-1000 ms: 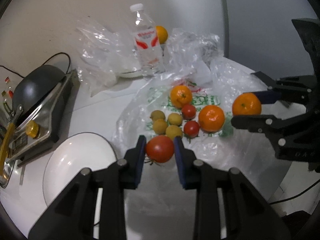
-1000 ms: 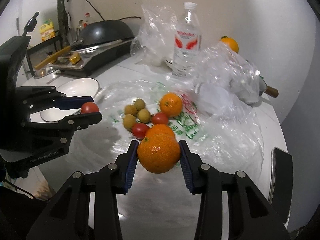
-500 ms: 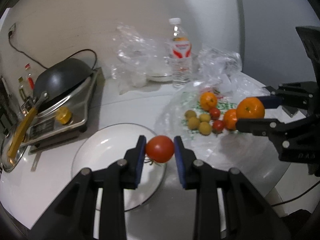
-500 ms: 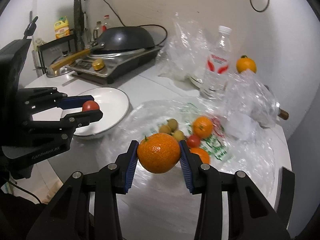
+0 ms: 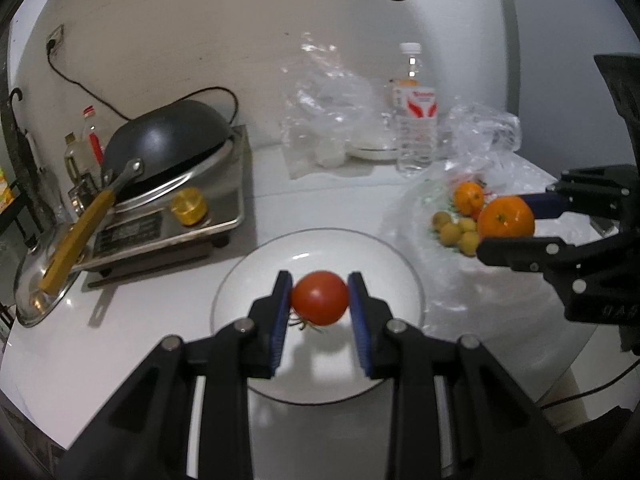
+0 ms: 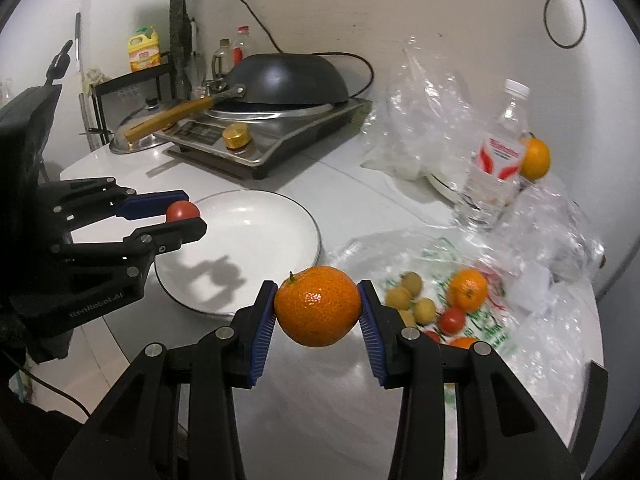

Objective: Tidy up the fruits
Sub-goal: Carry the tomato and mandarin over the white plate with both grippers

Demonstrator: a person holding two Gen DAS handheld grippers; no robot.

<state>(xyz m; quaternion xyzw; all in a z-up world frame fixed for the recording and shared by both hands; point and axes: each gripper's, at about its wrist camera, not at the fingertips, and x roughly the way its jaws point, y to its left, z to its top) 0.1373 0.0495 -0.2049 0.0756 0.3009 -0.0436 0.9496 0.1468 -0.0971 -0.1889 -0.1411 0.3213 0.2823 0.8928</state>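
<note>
Above the white plate [image 5: 240,280] on the tabletop [image 5: 132,344], the left tongs [image 5: 319,300] are clamped on a red tomato [image 5: 319,298], both blue pads pressing its sides. The tomato hangs over the plate's middle, its shadow falling on the glaze just beneath, and its green stalk points down toward the plate. So the plate lies directly below these tongs, and setting the tomato down looks like a matter of lowering and letting go.

The right tongs [image 6: 318,308] grip an orange [image 6: 318,306], stalk end up, pads tight on either side. They are off the plate: its rim [image 6: 316,240] lies ahead and to their left, touching nothing. I judge the left hand clearly the nearer to the plate, and the right would have to cross leftward to reach it.

The remaining fruit sits on a crinkled clear plastic bag [image 6: 540,320] to the right of the plate: another orange [image 6: 467,289], a small tomato [image 6: 453,319], and several little yellow-brown fruits [image 6: 412,298].

Writing: the side of the left tongs' body reads "GenRobot.AI" [image 6: 94,307]. The water bottle [image 6: 494,168] has a white label with red marks, too blurred to read. The bag's green print and the yellow bottle [image 6: 143,53] near the wall are also illegible.
</note>
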